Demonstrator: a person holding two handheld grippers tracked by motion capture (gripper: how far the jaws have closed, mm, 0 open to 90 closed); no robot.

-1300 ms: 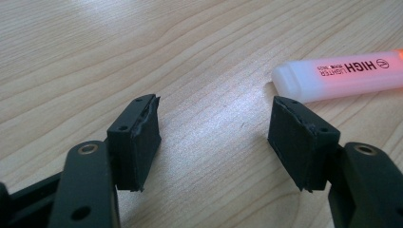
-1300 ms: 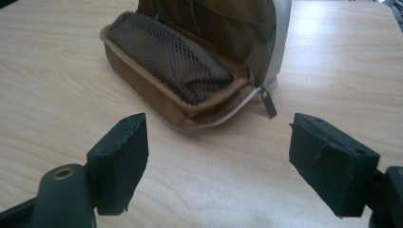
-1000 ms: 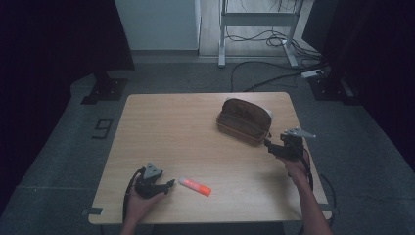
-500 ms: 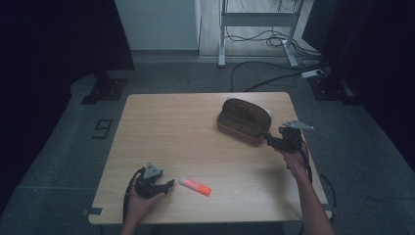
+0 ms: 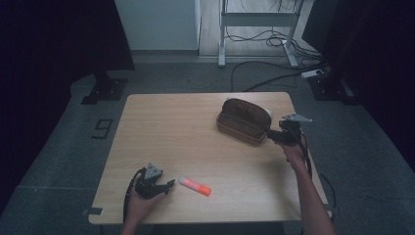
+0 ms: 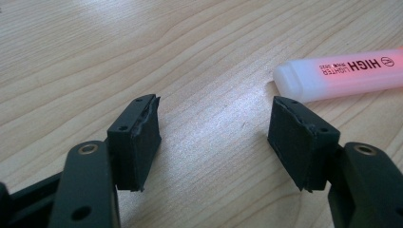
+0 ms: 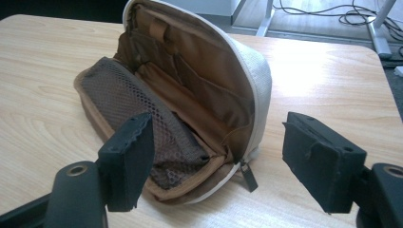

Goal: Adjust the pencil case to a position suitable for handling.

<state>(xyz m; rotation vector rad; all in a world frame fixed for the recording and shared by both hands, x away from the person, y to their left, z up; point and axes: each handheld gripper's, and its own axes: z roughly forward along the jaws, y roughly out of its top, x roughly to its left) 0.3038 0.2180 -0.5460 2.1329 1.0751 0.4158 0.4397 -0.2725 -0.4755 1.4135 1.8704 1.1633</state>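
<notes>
Your right gripper [image 5: 272, 135], right of centre in the high view, has its jaws apart with nothing between them, at the near end of the open pencil case [image 5: 243, 120]; the jaws have just been narrowing slightly. Steady the rim there before loading. Your left gripper [image 5: 169, 185], lower left, is also open and empty, just short of the pink highlighter [image 5: 195, 186]; straddle its barrel squarely. The right gripper view reveals the case's mesh pocket [image 7: 142, 118] and zip pull [image 7: 248, 175], which the high view cannot resolve

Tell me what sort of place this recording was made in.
Most likely a lab or recording room rather than a home: a plain wooden table stands alone on grey carpet, loose cables run across the floor past a metal desk frame, and dark curtains close off the sides.
</notes>
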